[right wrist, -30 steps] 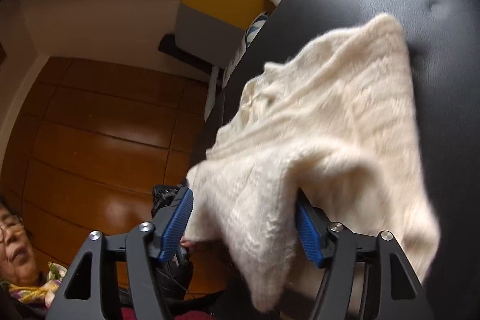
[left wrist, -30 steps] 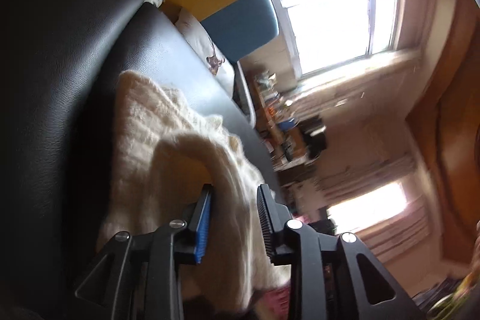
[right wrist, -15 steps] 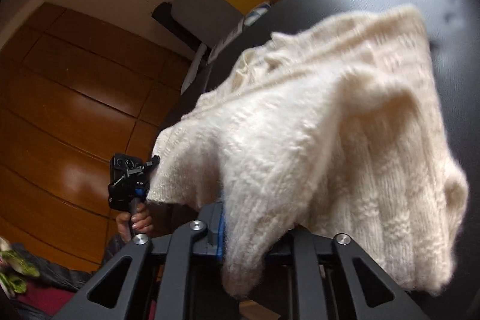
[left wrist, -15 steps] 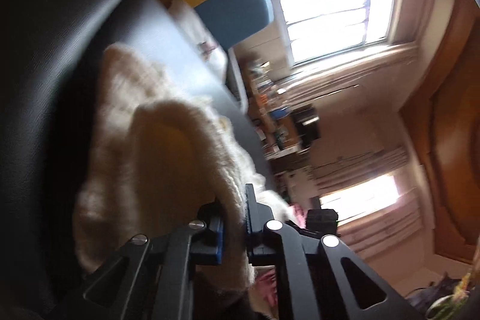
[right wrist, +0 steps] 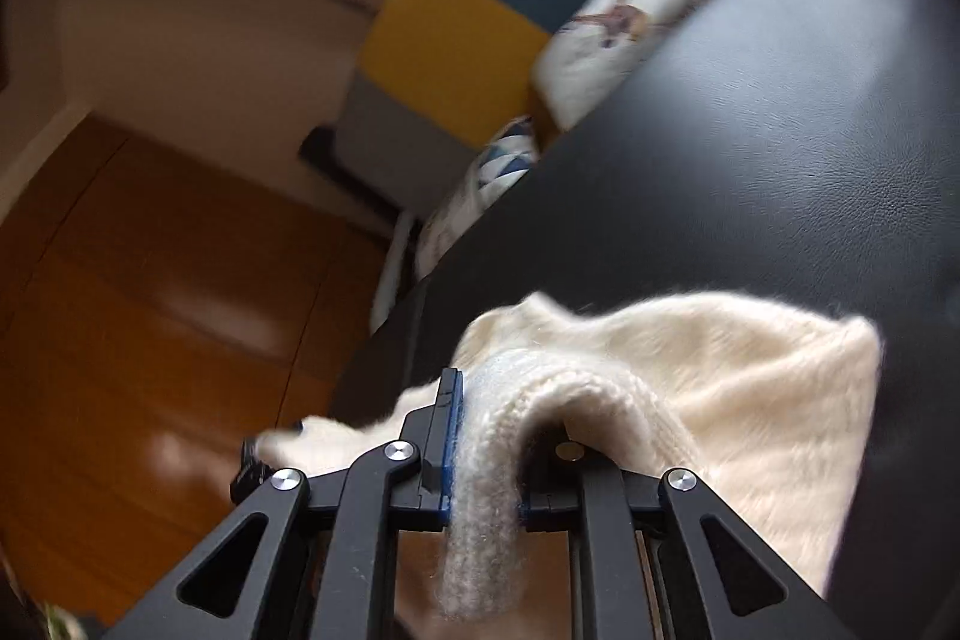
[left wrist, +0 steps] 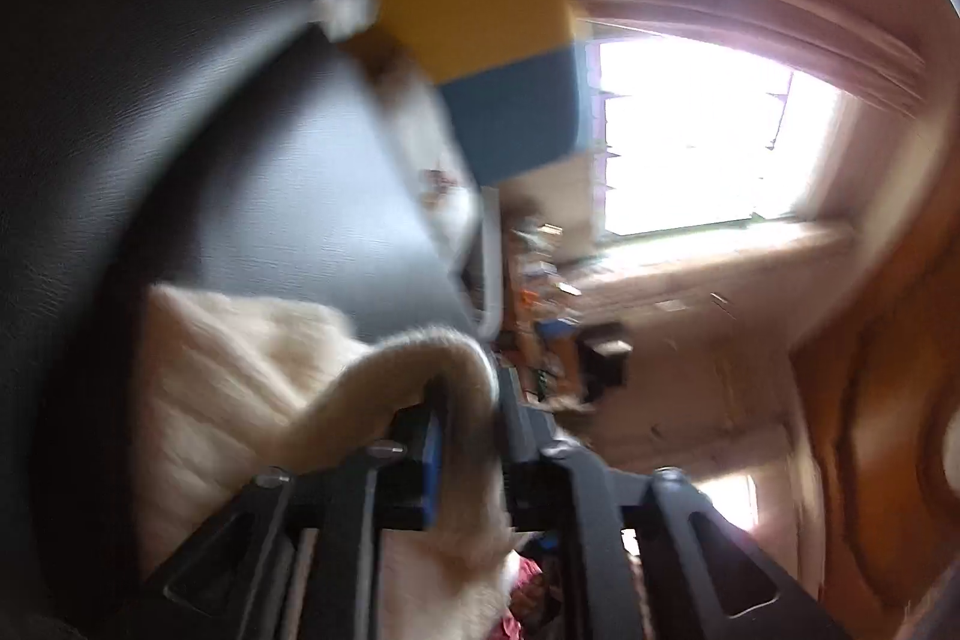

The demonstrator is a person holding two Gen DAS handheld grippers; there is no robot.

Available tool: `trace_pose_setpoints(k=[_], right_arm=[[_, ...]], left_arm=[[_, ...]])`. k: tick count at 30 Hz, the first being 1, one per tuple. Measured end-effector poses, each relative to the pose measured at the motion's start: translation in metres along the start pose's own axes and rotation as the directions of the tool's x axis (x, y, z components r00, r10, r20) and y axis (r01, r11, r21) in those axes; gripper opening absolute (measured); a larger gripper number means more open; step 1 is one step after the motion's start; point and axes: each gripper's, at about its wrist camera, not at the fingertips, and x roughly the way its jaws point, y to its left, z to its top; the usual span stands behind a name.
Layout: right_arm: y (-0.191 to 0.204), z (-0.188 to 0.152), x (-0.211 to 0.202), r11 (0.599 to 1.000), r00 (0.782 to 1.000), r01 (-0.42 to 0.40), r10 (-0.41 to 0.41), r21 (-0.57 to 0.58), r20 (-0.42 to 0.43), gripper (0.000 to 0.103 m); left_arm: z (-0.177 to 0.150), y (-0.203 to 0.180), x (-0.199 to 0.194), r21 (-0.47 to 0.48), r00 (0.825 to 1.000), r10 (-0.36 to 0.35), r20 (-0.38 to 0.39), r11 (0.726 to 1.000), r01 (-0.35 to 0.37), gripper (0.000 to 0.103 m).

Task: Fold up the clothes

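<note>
A cream knitted sweater (left wrist: 228, 382) lies bunched on a black leather surface (left wrist: 270, 190). In the blurred left wrist view a fold of its edge arches over and runs down between the pads of my left gripper (left wrist: 471, 400). Those jaws are opening slightly, and the fabric still fills the gap. In the right wrist view my right gripper (right wrist: 498, 430) is shut on another thick fold of the sweater (right wrist: 720, 370). The rest of the sweater spreads to the right over the black leather (right wrist: 780, 130), and one end hangs below the jaws.
A yellow, blue and grey cushion (right wrist: 462, 40) and a printed white pillow (right wrist: 612, 40) stand at the far end of the leather surface. Beyond them are a bright window (left wrist: 690, 130), a cluttered shelf (left wrist: 552, 292) and wooden panelling (right wrist: 150, 280).
Both grippers went from open around the sweater's edge to closed on it. They then moved, and the sweater now sits lower and more bunched in both views.
</note>
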Motion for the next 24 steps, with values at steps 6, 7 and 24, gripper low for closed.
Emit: trace_pose_setpoints(k=[6,7,24], right_arm=[[-0.025,0.005,-0.004,0.99,0.998,-0.065,0.063,0.122,0.016,0.032],[-0.02,0.003,-0.012,0.992,0.997,-0.076,0.073,0.099,0.028,0.049],[0.015,-0.067,-0.021,0.778,0.868,0.442,-0.497,-0.446,-0.009,0.044]], left_arm=[[0.002,0.012,-0.021,-0.034,0.998,0.033,0.047,0.999,-0.031,0.025],[-0.004,0.009,-0.028,0.011,0.996,0.069,0.052,0.998,-0.07,0.026],[-0.067,-0.022,-0.015,0.437,0.911,0.412,0.016,0.816,-0.377,0.011]])
